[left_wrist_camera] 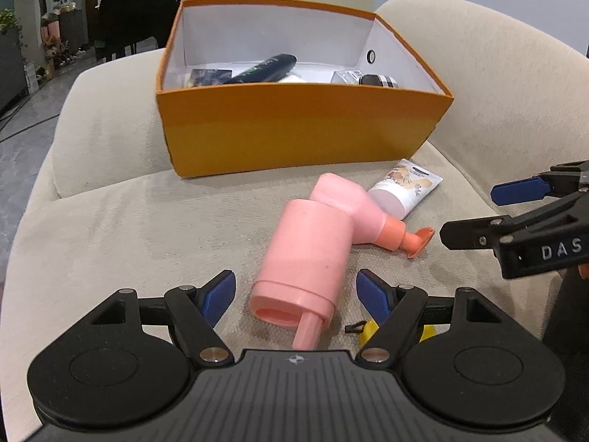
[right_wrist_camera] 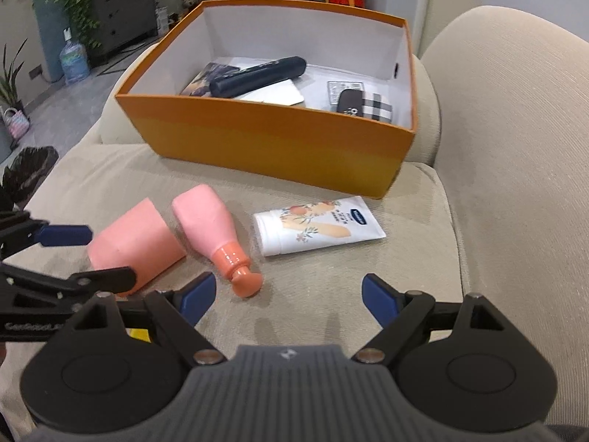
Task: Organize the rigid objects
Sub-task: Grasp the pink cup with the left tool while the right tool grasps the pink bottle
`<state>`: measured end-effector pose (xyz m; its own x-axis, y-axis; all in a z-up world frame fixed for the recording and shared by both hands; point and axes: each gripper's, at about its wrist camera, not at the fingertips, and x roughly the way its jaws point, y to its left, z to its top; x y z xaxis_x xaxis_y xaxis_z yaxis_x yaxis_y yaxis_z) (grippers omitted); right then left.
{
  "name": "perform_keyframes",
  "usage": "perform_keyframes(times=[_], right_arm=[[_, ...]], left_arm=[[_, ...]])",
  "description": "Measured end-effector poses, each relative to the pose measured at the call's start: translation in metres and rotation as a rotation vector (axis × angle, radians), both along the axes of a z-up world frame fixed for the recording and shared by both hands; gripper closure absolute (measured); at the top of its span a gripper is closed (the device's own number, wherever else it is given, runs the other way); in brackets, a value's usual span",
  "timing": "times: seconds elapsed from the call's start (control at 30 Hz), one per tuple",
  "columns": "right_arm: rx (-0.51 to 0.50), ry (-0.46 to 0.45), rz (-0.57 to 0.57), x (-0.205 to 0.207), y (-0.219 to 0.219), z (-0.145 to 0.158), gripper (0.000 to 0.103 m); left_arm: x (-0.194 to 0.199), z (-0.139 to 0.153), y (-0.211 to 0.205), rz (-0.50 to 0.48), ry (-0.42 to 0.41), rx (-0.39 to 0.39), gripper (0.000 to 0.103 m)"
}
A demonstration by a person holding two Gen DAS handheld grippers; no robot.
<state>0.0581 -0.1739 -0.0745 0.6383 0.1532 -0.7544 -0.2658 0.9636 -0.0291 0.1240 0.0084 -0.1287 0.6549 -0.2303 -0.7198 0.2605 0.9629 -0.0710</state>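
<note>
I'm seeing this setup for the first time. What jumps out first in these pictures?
The big orange box at the back of the beige couch, open and already holding a dark bottle and other small things. In front of it on the cushion lie a fat pink bottle, a slimmer pink pump bottle and a white tube, with both grippers open close by.

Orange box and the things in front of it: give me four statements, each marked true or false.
1. The orange box has no lid on. True.
2. The white tube lies inside the box. False: it lies on the cushion in front of the box.
3. The left gripper has its jaws open around the pink bottle. True.
4. The right gripper is shut on the pump bottle. False: its jaws are open and empty.
</note>
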Motion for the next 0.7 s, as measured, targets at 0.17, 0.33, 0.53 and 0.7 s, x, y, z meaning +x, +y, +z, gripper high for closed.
perform_keyframes(times=[0.17,0.33,0.53,0.7], right_arm=[[-0.006,0.010,0.009,0.005,0.002,-0.004,0.018],[-0.010,0.018,0.012,0.007,0.004,-0.006,0.018],[-0.020,0.019,0.025,0.011,0.008,-0.010,0.018],[-0.025,0.024,0.033,0.019,0.013,-0.014,0.018]], left_arm=[[0.011,-0.006,-0.007,-0.031,-0.001,-0.004,0.022],[0.018,-0.011,-0.012,-0.041,0.006,-0.001,0.026],[0.016,-0.011,-0.003,-0.016,0.006,-0.032,0.035],[0.007,-0.008,0.010,0.014,0.015,-0.001,0.035]])
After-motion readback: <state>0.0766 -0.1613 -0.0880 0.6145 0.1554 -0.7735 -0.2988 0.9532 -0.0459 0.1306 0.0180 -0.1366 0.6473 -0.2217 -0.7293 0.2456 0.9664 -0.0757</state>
